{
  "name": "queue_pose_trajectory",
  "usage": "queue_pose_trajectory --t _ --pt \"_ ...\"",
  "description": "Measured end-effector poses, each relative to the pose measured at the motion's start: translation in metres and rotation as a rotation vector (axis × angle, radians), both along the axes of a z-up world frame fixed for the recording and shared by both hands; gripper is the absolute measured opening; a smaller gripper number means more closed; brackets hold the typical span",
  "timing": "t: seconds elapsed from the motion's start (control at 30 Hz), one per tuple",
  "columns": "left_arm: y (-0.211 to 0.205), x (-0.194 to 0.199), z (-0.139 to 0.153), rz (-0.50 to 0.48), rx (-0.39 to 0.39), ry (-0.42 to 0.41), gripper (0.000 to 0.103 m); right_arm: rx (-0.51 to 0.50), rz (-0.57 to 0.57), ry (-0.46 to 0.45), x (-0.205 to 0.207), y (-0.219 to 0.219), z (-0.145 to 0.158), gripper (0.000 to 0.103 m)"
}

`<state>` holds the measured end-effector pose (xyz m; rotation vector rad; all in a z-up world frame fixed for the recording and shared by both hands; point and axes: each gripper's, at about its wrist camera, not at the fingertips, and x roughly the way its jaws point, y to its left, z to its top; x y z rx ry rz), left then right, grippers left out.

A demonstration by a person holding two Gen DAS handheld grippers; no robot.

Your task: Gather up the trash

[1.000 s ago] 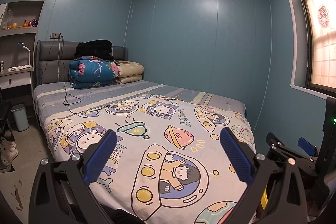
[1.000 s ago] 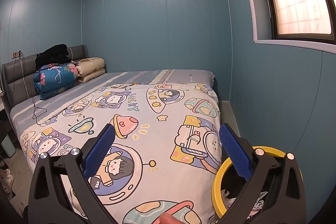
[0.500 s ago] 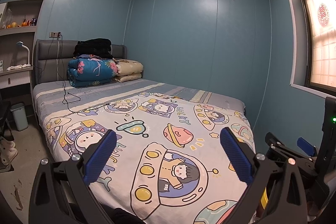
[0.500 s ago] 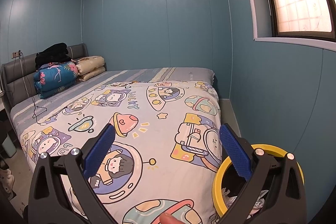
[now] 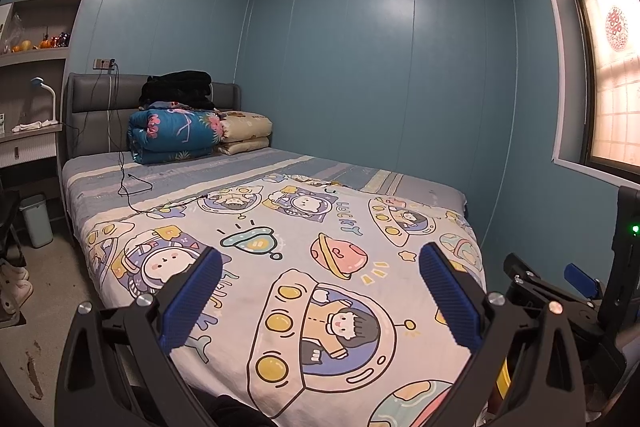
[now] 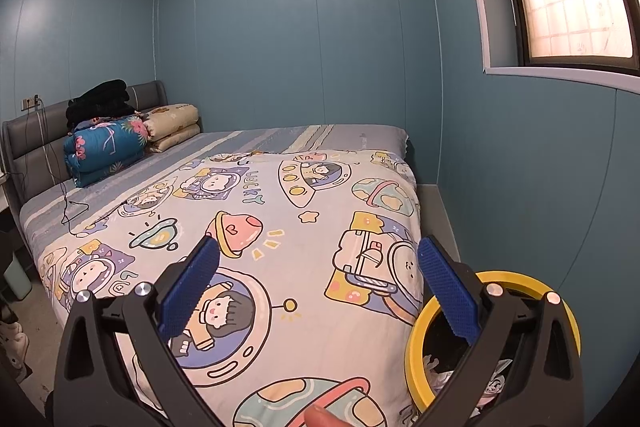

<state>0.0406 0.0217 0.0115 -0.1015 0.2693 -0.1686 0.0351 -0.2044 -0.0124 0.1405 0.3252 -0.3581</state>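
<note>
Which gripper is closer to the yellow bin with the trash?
Right. The right gripper hangs just beside the yellow bin; the left gripper is further over the bed.

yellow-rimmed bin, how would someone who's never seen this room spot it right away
Start at the bed with the cartoon spaceship cover and go to its near corner on the window side. The yellow-rimmed bin stands on the floor there, partly behind the right gripper, with crumpled paper inside. Its bright yellow ring sets it apart from the pale blue bin by the desk.
</note>
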Motion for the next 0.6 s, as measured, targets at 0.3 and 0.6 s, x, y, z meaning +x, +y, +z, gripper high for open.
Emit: queue_pose_trajectory --t 0.3,0.6 --pt "0.0024 0.001 -0.0019 -0.005 -0.003 0.002 0.095 0.001 0.002 0.007 0.002 0.0002 -0.0017 0.095" --pt "0.0055 0.0038 -0.0043 0.003 -0.018 0.02 0.095 -0.003 0.002 0.013 0.0029 0.0017 -0.0032 0.095"
